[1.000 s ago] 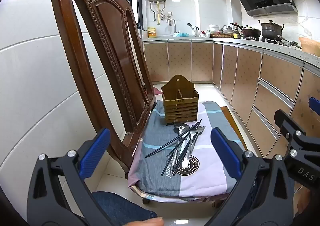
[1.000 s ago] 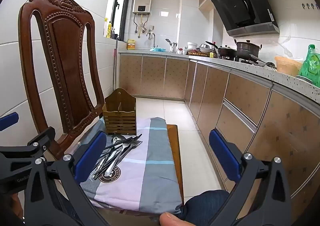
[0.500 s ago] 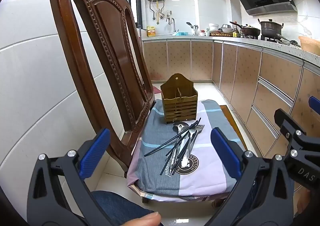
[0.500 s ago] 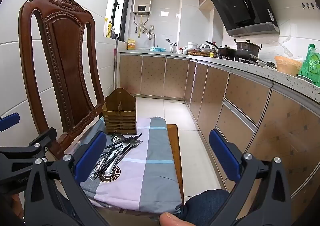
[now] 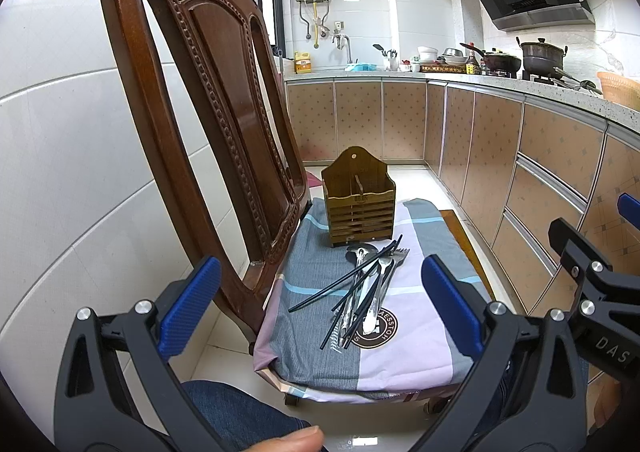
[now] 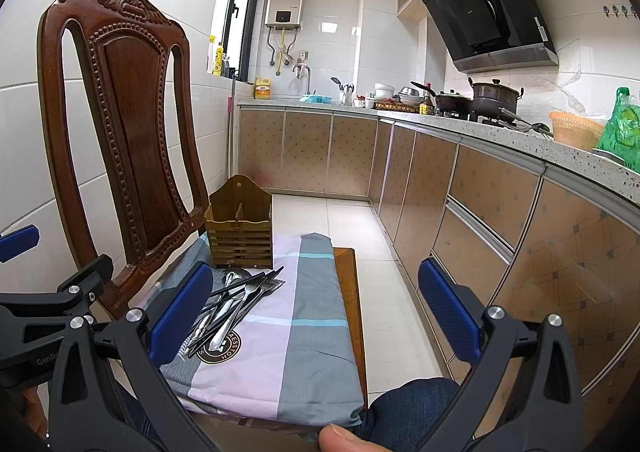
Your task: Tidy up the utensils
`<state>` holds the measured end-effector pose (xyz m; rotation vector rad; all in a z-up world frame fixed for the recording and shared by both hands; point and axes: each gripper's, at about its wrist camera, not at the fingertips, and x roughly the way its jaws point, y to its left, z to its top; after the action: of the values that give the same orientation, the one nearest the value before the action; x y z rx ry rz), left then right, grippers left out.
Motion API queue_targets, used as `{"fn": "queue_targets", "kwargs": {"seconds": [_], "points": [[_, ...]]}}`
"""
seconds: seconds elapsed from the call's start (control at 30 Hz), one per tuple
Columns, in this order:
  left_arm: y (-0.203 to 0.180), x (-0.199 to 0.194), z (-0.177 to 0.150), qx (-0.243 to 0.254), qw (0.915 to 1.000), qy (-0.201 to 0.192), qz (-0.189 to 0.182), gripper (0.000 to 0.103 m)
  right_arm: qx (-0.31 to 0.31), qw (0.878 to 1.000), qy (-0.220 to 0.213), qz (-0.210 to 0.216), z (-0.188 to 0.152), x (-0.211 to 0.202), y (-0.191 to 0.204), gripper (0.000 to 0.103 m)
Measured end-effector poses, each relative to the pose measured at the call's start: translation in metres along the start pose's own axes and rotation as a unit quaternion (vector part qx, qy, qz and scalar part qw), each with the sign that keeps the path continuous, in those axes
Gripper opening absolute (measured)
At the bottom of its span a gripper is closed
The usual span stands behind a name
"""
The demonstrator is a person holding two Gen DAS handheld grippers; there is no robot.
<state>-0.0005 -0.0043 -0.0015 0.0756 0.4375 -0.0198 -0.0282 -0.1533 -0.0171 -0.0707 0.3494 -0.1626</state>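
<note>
A: Both tools gape wide and hold nothing, left tool (image 5: 316, 304), right tool (image 6: 316, 306). Beyond them, the cutlery pile (image 5: 366, 292) lies on the chair's cloth (image 5: 420, 312), just before the wooden holder (image 5: 359, 198).

B: Only the right view shows the green bag (image 6: 622, 132) on the far worktop (image 6: 516, 140).

A wooden chair (image 5: 208, 100) carries a striped cloth (image 5: 404, 356), bearing a wooden caddy (image 5: 358, 204) and piled utensils (image 5: 360, 292)
</note>
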Motion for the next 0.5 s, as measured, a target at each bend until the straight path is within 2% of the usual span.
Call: {"fn": "queue_targets", "kwargs": {"seconds": [0.5], "points": [[0.0009,0.0017,-0.0011,0.0,1.0,0.001,-0.001,0.099,0.0,1.0,0.001,-0.001,-0.0009,0.0021,0.0003,0.1]]}}
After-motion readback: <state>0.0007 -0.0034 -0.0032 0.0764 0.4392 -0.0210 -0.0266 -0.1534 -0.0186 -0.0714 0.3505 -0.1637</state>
